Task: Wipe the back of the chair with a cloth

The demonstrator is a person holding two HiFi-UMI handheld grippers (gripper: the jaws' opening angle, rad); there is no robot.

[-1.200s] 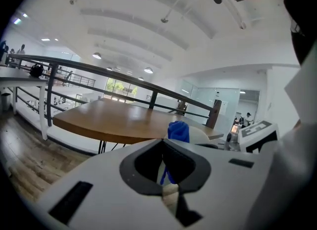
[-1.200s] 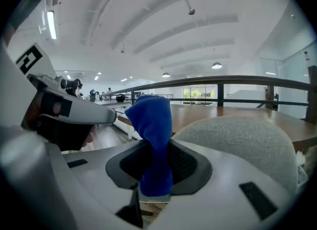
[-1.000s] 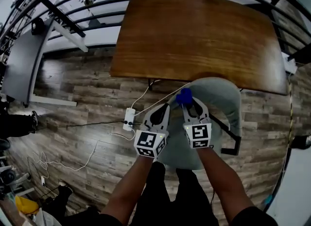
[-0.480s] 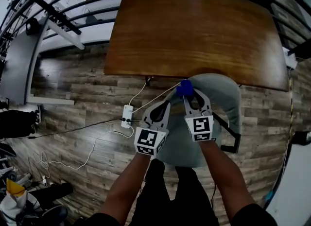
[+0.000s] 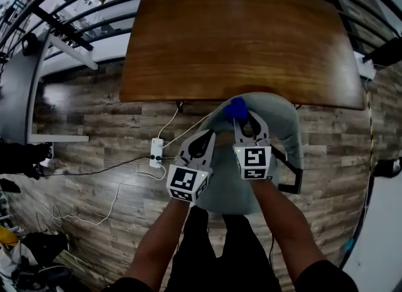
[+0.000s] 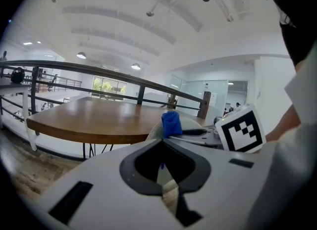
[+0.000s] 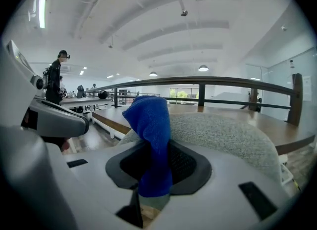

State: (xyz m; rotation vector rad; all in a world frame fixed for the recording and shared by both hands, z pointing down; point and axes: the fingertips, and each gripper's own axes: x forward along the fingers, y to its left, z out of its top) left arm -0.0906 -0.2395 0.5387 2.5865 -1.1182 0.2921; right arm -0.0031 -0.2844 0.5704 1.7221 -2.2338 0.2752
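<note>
A grey upholstered chair (image 5: 276, 135) stands below me, tucked against a wooden table (image 5: 239, 39). My right gripper (image 5: 242, 116) is shut on a blue cloth (image 5: 236, 107), and the cloth rests at the top left rim of the chair's back. In the right gripper view the blue cloth (image 7: 151, 135) rises from between the jaws, with the grey chair back (image 7: 228, 137) just behind it. My left gripper (image 5: 202, 137) hovers shut and empty beside the chair's left edge. Its tips meet in the left gripper view (image 6: 163, 142), where the cloth (image 6: 171, 123) shows ahead.
A white power strip (image 5: 156, 152) and cables (image 5: 107, 203) lie on the wood-plank floor to the left. A black railing (image 5: 81, 8) runs behind the table. A grey desk (image 5: 12, 90) stands far left. A person (image 7: 53, 80) stands in the distance.
Both grippers edged forward along the chair, and the cloth slid a little farther along the back's top rim. The head view shifted, so the table sits more to the left.
</note>
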